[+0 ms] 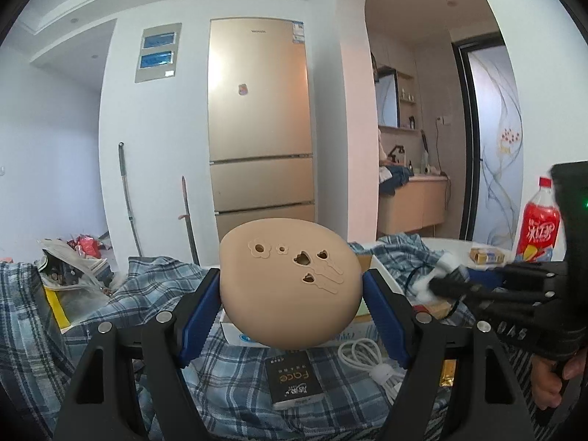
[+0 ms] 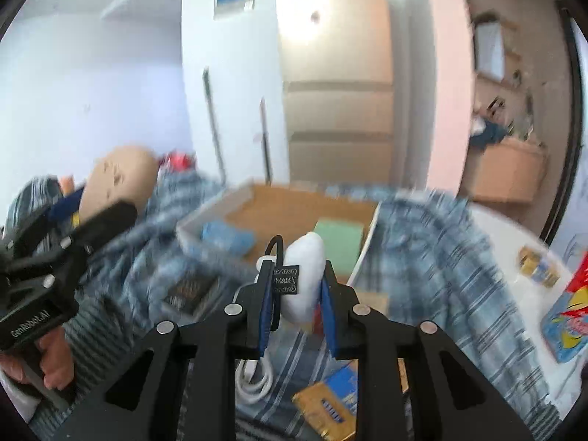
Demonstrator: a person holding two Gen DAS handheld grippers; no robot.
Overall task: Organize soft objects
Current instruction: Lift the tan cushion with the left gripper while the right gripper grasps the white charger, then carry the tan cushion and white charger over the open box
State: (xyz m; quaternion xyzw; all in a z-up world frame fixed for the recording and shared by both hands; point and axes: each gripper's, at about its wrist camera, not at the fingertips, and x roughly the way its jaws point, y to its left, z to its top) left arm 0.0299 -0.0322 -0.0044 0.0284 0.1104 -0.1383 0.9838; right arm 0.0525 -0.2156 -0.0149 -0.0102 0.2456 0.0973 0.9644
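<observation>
My left gripper (image 1: 292,286) is shut on a tan soft round cushion (image 1: 290,283) with flower and heart cut-outs, held above the plaid cloth. It also shows in the right wrist view (image 2: 117,180) at the left. My right gripper (image 2: 299,286) is shut on a white soft plush piece (image 2: 305,275) with a black tag and loop, held above an open cardboard box (image 2: 294,209). The right gripper shows in the left wrist view (image 1: 452,283) at the right with the white plush (image 1: 422,286). The right wrist view is blurred.
A blue plaid cloth (image 1: 228,375) covers the surface. On it lie a black packet (image 1: 292,382), a coiled white cable (image 1: 371,364) and a gold-blue packet (image 2: 330,400). The box holds a green pad (image 2: 338,242) and a blue item (image 2: 228,235). A red bottle (image 1: 538,224) stands right.
</observation>
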